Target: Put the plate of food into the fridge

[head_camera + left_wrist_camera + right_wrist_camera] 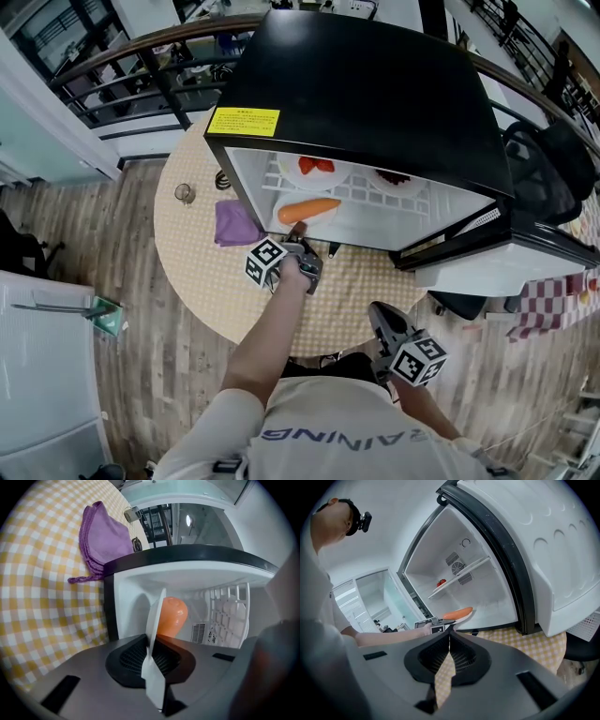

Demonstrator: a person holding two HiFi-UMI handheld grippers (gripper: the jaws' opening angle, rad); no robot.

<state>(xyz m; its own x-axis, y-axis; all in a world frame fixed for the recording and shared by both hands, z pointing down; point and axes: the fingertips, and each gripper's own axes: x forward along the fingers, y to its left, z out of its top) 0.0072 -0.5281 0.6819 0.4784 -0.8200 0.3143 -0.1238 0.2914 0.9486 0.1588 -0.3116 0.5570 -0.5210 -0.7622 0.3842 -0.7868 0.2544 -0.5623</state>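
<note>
A white plate (292,217) with an orange carrot (309,208) sits on the floor of the open black mini fridge (375,94), just inside its left front corner. My left gripper (298,234) reaches in from the table and is shut on the plate's near rim. In the left gripper view the plate (157,616) stands edge-on between the jaws of the left gripper (152,644), with the carrot (171,616) behind it. My right gripper (380,314) hangs back over the table's near edge, shut and holding nothing. From the right gripper (450,637) the carrot (458,613) shows at the fridge opening.
The fridge stands on a round table with a yellow checked cloth (187,253); its door (506,253) swings open to the right. The wire shelf above holds red food (316,166) and a dark item (394,176). A purple cloth (234,223) and a glass (185,193) lie left of the fridge.
</note>
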